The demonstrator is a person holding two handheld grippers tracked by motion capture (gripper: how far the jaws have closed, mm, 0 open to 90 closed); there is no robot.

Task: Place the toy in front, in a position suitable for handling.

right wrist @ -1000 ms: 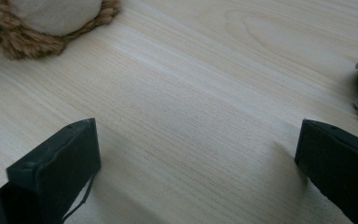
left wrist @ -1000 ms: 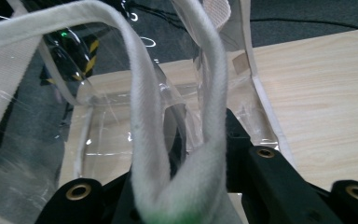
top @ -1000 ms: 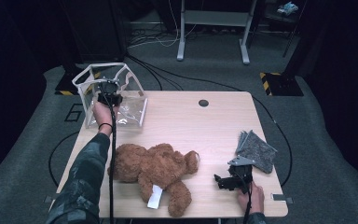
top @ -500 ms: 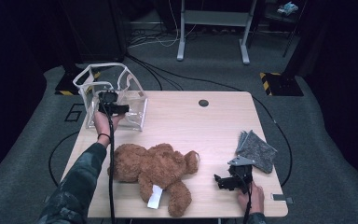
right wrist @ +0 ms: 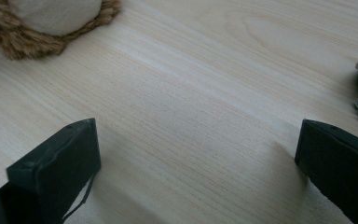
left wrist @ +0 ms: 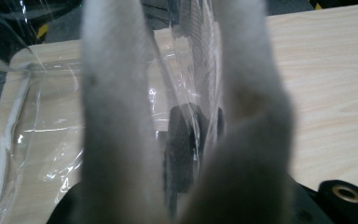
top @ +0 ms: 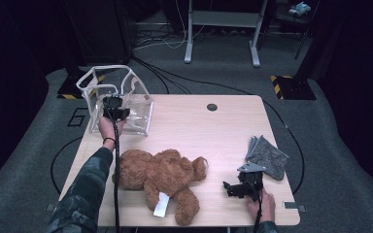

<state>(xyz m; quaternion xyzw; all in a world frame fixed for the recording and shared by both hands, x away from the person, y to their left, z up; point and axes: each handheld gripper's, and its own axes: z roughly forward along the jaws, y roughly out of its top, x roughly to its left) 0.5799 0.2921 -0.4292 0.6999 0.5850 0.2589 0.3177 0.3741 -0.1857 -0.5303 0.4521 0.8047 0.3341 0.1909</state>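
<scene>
- My left gripper (top: 115,108) has just been closing — its jaws now pinch the wall of the clear plastic bag (top: 136,109) at the table's (top: 199,131) far left corner.
- Nothing shows inside the bag; its white-trimmed mouth stands open.
- My right gripper (top: 233,187) rests at the near right edge, jaws wide apart on bare wood, holding nothing.
- The brown teddy bear (top: 162,174) lies between the grippers; folded grey cloths (top: 268,156) sit just beyond the right one.

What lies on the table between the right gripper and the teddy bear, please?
Nothing: in the high view, bare wood separates the right gripper from the teddy bear; the right gripper view shows the same bare table.
</scene>
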